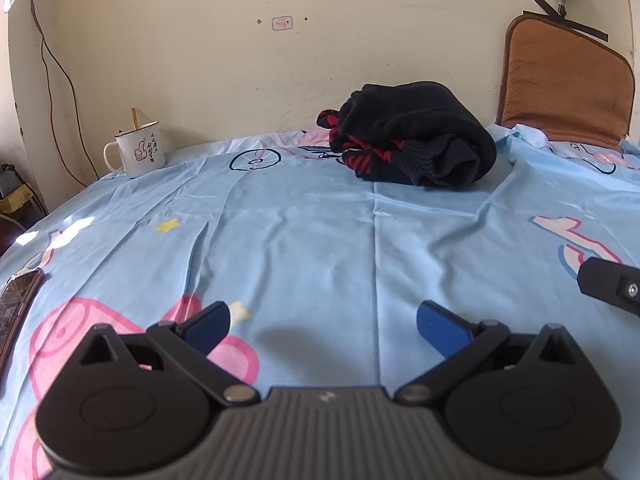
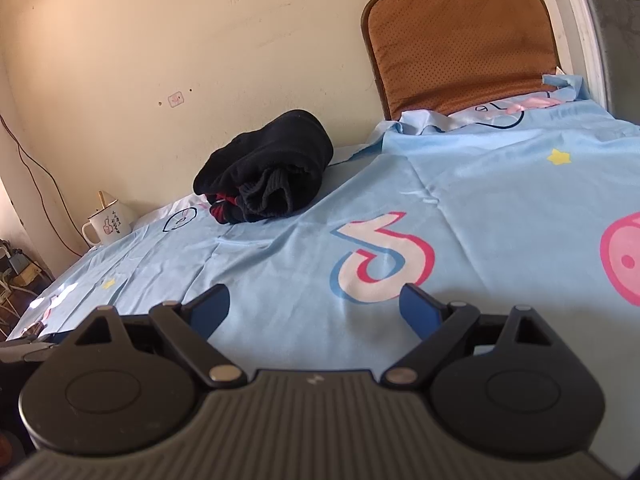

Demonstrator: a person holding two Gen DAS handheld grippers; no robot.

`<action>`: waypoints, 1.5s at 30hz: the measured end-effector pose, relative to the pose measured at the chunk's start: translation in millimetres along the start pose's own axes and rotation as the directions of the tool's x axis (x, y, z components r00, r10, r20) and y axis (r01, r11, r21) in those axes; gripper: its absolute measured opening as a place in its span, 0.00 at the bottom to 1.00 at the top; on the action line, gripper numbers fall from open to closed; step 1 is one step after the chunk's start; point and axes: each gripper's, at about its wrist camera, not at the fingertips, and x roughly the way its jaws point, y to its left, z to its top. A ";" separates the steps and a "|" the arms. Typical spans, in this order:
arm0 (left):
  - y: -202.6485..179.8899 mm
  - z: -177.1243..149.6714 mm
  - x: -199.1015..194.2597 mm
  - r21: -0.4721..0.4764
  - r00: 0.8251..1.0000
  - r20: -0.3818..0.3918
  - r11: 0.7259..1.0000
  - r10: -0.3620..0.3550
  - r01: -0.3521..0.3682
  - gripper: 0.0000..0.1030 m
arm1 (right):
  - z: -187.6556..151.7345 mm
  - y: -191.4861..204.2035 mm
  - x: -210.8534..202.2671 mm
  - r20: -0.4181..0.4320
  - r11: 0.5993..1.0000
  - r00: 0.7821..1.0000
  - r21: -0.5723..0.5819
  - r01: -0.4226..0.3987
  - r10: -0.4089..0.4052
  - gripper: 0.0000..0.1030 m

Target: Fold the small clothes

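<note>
A bundled black knit garment with red stripes (image 1: 412,136) lies at the far side of the light blue printed sheet (image 1: 320,232), near the wall. It also shows in the right wrist view (image 2: 268,172). My left gripper (image 1: 322,320) is open and empty, low over the sheet, well short of the garment. My right gripper (image 2: 314,304) is open and empty, also over the sheet, with the garment far ahead to its left. Part of the right gripper (image 1: 610,282) shows at the right edge of the left wrist view.
A white enamel mug (image 1: 138,150) with a stick in it stands at the far left by the wall. A brown cushion (image 1: 568,88) leans on the wall at the far right. A dark phone (image 1: 16,300) lies at the sheet's left edge. Cables hang down the left wall.
</note>
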 end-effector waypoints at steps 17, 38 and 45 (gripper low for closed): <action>2.9 0.2 0.1 -0.017 1.000 -0.001 1.000 -0.019 0.019 1.00 | 0.1 -0.5 -1.3 0.011 1.000 1.000 0.006 0.005 -0.005 0.91; 3.9 -0.3 0.9 -0.028 1.000 -0.007 0.999 -0.029 0.029 1.00 | -0.4 -1.0 -2.1 0.018 1.000 1.000 0.014 0.004 -0.004 0.91; 4.7 -0.2 1.7 -0.031 0.999 -0.012 0.999 -0.038 0.038 1.00 | -0.2 -1.8 -2.0 0.018 1.000 1.000 0.020 0.003 -0.003 0.91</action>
